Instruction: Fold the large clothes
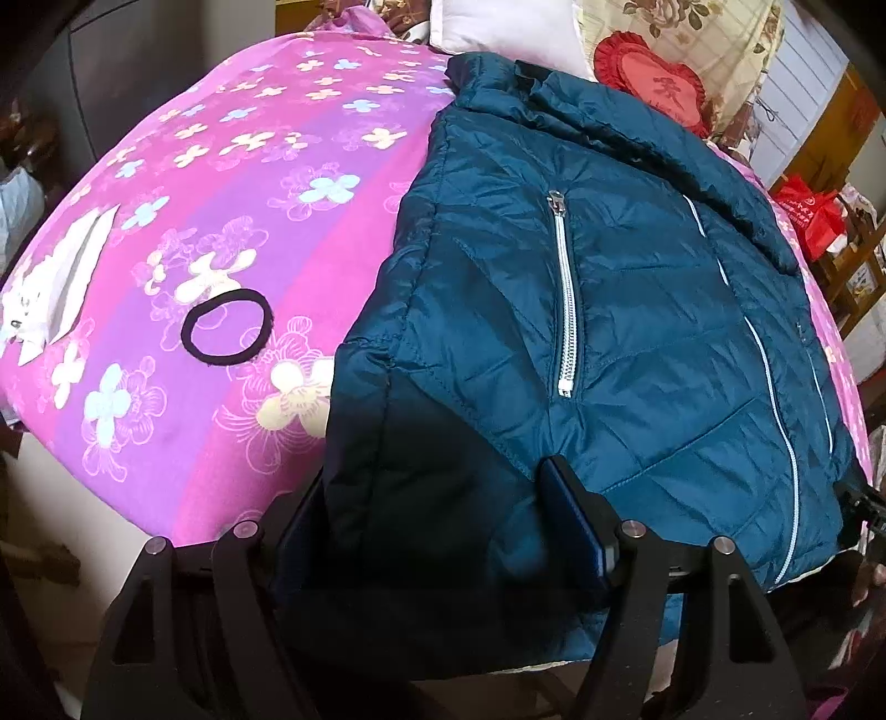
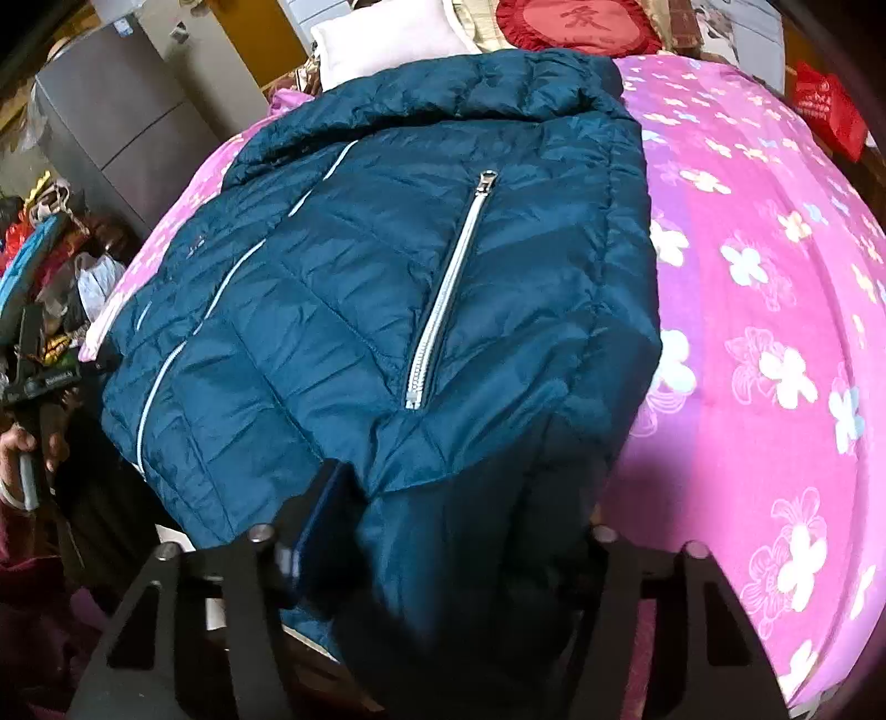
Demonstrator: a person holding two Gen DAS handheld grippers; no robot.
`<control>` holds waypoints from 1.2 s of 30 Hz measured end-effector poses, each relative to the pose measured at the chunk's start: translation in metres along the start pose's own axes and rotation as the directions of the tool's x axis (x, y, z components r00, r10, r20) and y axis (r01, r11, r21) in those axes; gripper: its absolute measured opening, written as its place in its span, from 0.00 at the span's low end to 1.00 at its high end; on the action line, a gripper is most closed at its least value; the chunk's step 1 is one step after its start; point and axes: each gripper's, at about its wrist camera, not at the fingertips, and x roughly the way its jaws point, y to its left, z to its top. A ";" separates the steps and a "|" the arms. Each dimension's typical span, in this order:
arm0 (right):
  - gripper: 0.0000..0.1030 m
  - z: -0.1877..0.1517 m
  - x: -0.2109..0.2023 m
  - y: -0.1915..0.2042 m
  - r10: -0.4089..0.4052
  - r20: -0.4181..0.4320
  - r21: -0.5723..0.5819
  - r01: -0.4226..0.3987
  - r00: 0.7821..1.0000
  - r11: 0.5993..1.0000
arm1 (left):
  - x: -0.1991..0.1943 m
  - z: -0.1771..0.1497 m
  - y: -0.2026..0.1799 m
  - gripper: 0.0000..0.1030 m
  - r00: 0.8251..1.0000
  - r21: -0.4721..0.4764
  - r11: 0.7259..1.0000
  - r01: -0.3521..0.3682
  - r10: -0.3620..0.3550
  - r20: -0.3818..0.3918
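While the jacket (image 1: 581, 310) lies spread on the pink bedspread (image 1: 232, 183), the left gripper (image 1: 437, 531) holds its near hem bunched between wide-set fingers (image 1: 576, 520). Only this view shows a black hair tie (image 1: 227, 328) and white tissue (image 1: 61, 277) on the bed. From the right wrist, the right gripper (image 2: 459, 531) likewise grips the hem, one finger buried in fabric; a fridge (image 2: 127, 116) stands left.

one jacket (image 1: 609, 310), one hair tie (image 1: 227, 327), two pillows (image 1: 498, 27)
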 end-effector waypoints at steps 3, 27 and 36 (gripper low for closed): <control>0.50 -0.001 -0.002 -0.003 0.012 0.017 0.010 -0.012 1.000 1.000 | 0.000 0.000 0.000 0.54 1.000 0.001 1.000 -0.001 0.001 -0.001; 0.22 0.123 -0.095 0.012 0.041 0.369 -0.029 -0.033 0.928 0.999 | -0.077 0.125 -0.018 0.00 0.941 -0.052 0.998 0.036 -0.016 0.338; 0.22 0.228 -0.070 -0.008 -0.022 0.414 0.019 0.016 0.910 1.000 | -0.053 0.221 -0.052 0.00 0.907 -0.047 0.999 -0.023 0.040 0.419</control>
